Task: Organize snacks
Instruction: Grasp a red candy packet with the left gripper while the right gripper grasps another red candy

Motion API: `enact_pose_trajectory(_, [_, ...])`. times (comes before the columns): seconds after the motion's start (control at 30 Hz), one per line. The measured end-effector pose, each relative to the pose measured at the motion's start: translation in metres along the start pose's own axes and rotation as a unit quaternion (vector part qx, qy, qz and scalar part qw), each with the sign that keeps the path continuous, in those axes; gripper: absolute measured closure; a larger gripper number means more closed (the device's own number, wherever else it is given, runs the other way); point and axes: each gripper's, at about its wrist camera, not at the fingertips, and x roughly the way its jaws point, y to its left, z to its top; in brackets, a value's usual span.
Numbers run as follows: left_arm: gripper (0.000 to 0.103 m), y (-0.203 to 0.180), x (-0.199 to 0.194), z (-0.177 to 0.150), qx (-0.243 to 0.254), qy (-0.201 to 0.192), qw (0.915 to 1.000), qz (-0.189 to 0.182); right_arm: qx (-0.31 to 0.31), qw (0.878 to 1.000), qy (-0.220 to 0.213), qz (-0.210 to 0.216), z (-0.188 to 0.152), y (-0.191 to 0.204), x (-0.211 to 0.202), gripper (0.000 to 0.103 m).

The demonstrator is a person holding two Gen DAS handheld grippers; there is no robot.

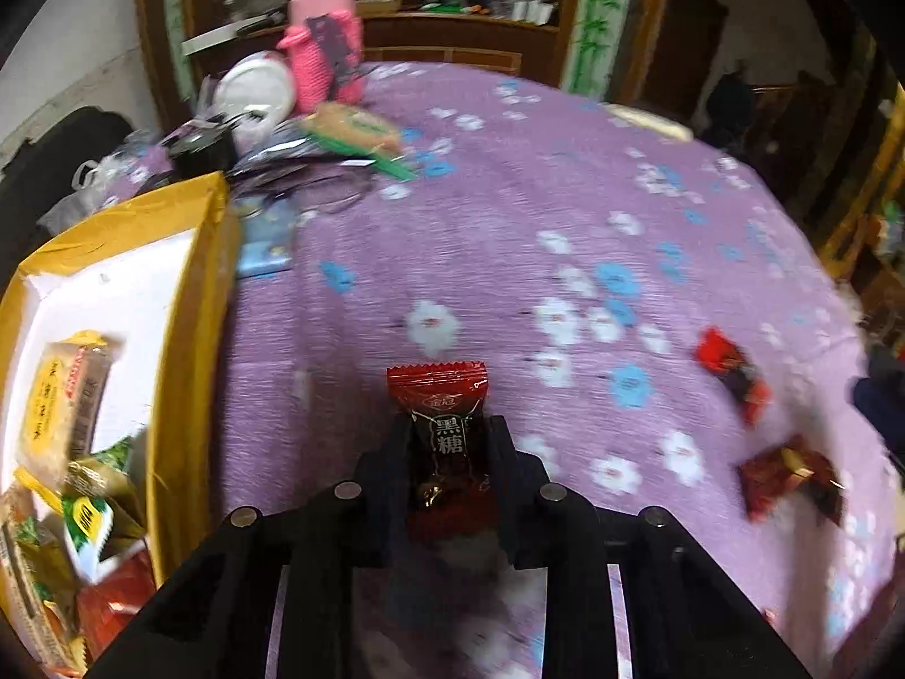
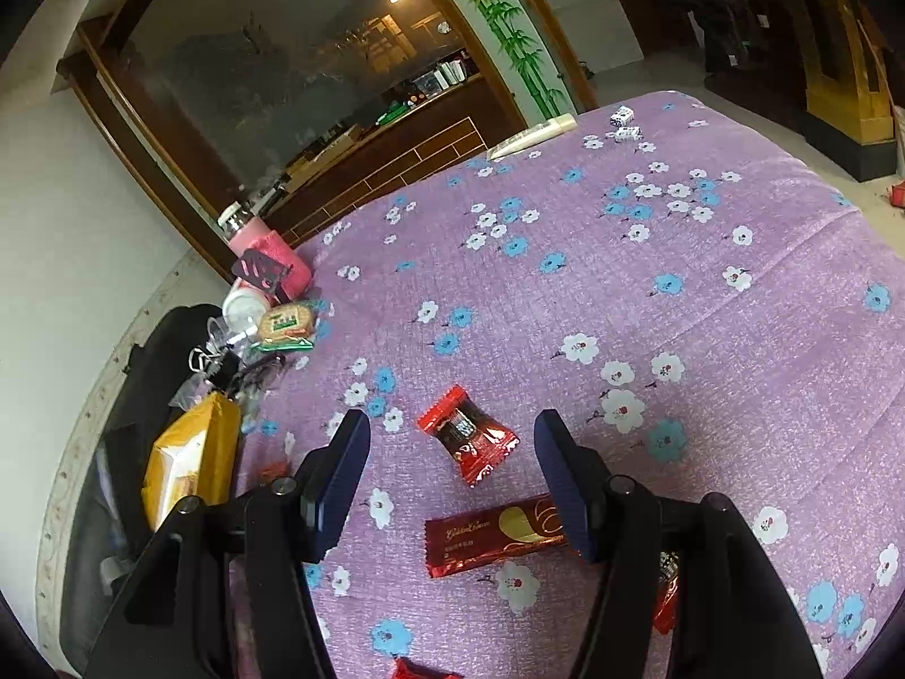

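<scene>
Left tool (image 1: 447,430) had clamped a red candy (image 1: 438,396) marked "黑糖", held above the purple floral table (image 1: 565,215) beside the yellow box (image 1: 192,294). Right tool (image 2: 452,441) stood open w/ nothing gripped, over another red candy (image 2: 468,434) near a "Golden" bar (image 2: 492,532).

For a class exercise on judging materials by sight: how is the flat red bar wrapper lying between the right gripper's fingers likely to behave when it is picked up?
The red bar wrapper looks glossy, so it may slip between the pads of the open right gripper. It lies flat and thin on the purple cloth, so probably light. Its straight shape suggests a fairly stiff bar inside, possibly breakable.
</scene>
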Motion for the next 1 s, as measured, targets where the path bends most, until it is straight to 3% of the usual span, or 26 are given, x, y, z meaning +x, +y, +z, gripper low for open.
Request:
enact_pose_trajectory(0.1, [0.078,-0.013,-0.006,-0.004,0.018,-0.004,0.9990,-0.040,-0.010,1.000,0.011,0.004,-0.002,0.001,0.008,0.043])
enact_pose_trajectory(0.17, [0.078,-0.020,-0.005,-0.009,0.035,-0.001,0.9982,-0.048,-0.023,0.999,0.031,-0.002,-0.005,0.003,0.018,0.043])
enact_pose_trajectory(0.33, [0.078,-0.028,0.000,-0.013,0.054,0.008,0.9972,-0.051,-0.026,0.996,0.085,-0.025,-0.008,0.010,0.045,0.045])
enact_pose_trajectory(0.53, [0.078,-0.026,0.001,-0.013,0.049,0.010,0.9969,-0.061,-0.075,0.990,0.109,-0.059,0.008,0.016,0.073,0.045])
enact_pose_trajectory(0.63, [0.078,-0.024,0.001,-0.012,0.044,0.010,0.9968,-0.065,-0.103,0.983,0.135,-0.066,0.003,0.021,0.089,0.045])
enact_pose_trajectory(0.7, [0.078,-0.023,0.001,-0.012,0.042,0.011,0.9968,-0.067,-0.135,0.980,0.128,-0.078,-0.004,0.032,0.092,0.045])
enact_pose_trajectory(0.8, [0.078,-0.021,0.002,-0.011,0.037,0.011,0.9965,-0.074,-0.178,0.969,0.116,-0.126,-0.012,0.044,0.095,0.067])
enact_pose_trajectory(0.9, [0.078,-0.017,0.002,-0.010,0.029,0.014,0.9959,-0.084,-0.168,0.970,0.120,-0.128,-0.016,0.045,0.089,0.071])
enact_pose_trajectory(1.0, [0.077,-0.012,0.002,-0.008,0.016,0.020,0.9949,-0.098,-0.132,0.979,0.109,-0.108,-0.020,0.045,0.070,0.071])
